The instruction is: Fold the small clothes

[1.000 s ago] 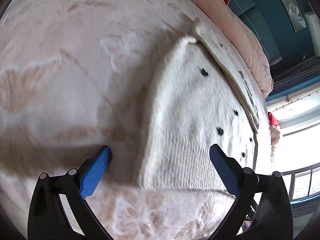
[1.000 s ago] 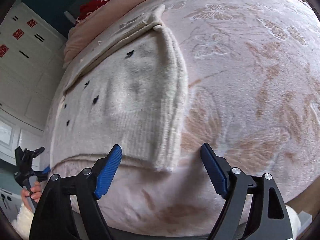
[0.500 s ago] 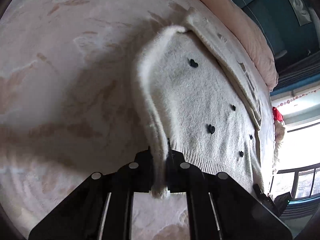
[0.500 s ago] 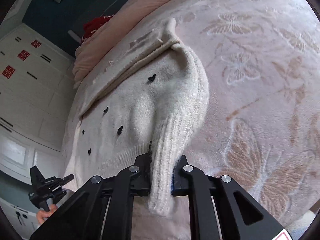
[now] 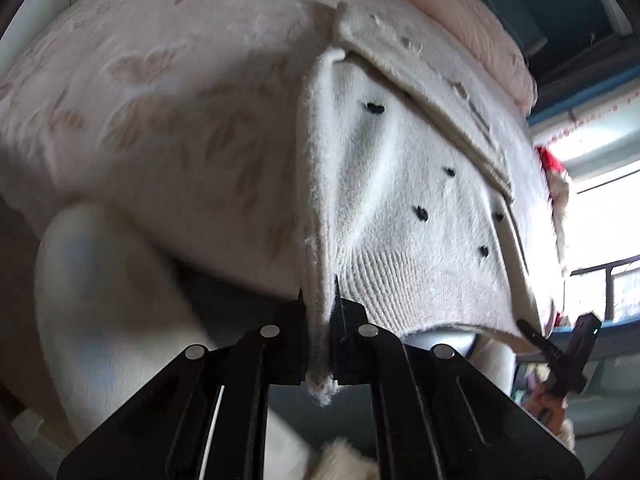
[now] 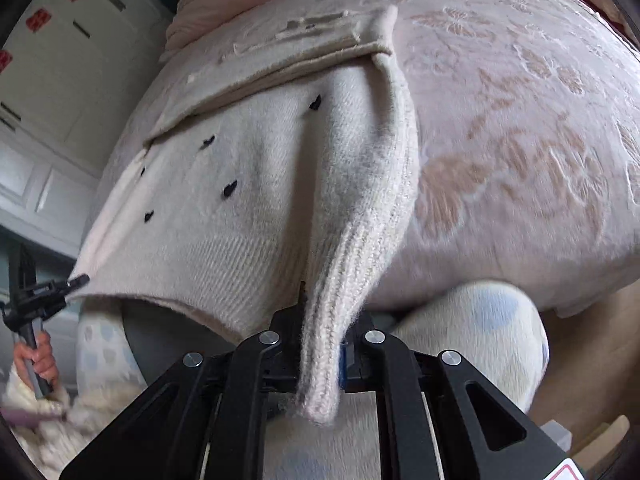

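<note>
Two claws share one sweater. Left wrist view: our left claw (image 5: 320,340) pinches the sweater (image 5: 420,200) hem at 6 o'clock; so thin a bite may slip. Right wrist view: our right claw (image 6: 322,360) clamps the ribbed corner (image 6: 340,320); uneven pulling could skew the fold across the bed (image 6: 520,120).

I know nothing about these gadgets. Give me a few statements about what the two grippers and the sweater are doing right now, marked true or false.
1. The left gripper is clamped on the sweater. True.
2. The right gripper hangs open over the bedspread. False: it is shut on the sweater's ribbed edge.
3. The sweater is cream with small dark marks. True.
4. The sweater's lower edge lies flat on the bed. False: both grippers hold it raised, past the bed's edge.
5. The bedspread is plain blue. False: it is pale pink with a butterfly pattern.
</note>
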